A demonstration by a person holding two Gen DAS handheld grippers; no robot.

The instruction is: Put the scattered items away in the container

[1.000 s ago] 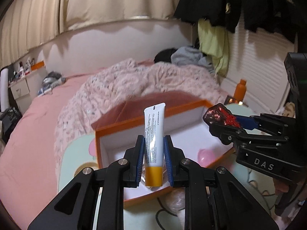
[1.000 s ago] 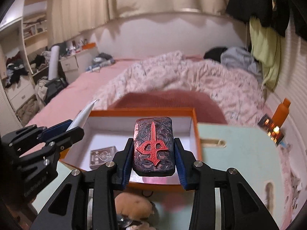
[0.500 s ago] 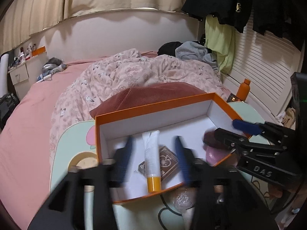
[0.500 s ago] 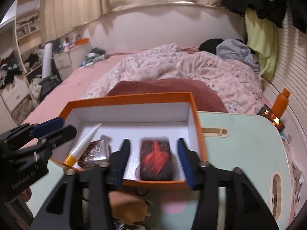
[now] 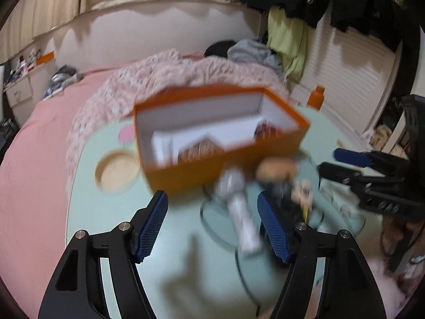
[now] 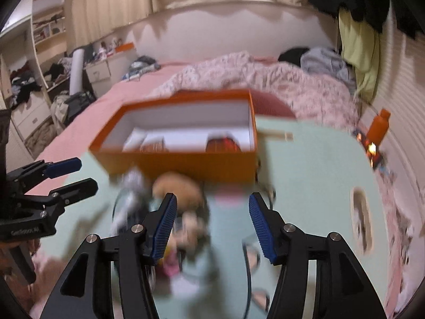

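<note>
the left hand-held gripper (image 5: 212,223) stands open with its blue pads (image 5: 152,224) spread apart, and nothing is pressed between them. a silver toy microphone (image 5: 237,207) lies on the pale green tabletop (image 5: 111,212) in the gap between the pads, touching neither; the frame is blurred, so its finer detail is unclear. the right hand-held gripper (image 6: 211,223) is open too, its jaws apart over bare tabletop, with nothing in its grip. the jaws of both have just been opening, though in the last half second they have hardly widened further.

just past the right hand-held gripper's pads lies a loose clutter: a tan plush toy (image 6: 178,188), small pale and pink bits too smeared to name, and a thin dark cable (image 6: 248,273) curving across the tabletop.

beyond the clutter sits the orange box (image 5: 186,170), open at the top with a white inside. a white tube (image 5: 162,150) lies at its left end, a dark patterned card box (image 5: 200,150) beside the tube, and a dark case with a red mark (image 6: 223,143) toward its right end.

an orange bottle (image 6: 378,129) stands at the far right edge of the tabletop. behind it all is a bed with a pink sheet (image 6: 124,93) and a rumpled flowered quilt (image 6: 265,79), and clothes hang at the upper right.
</note>
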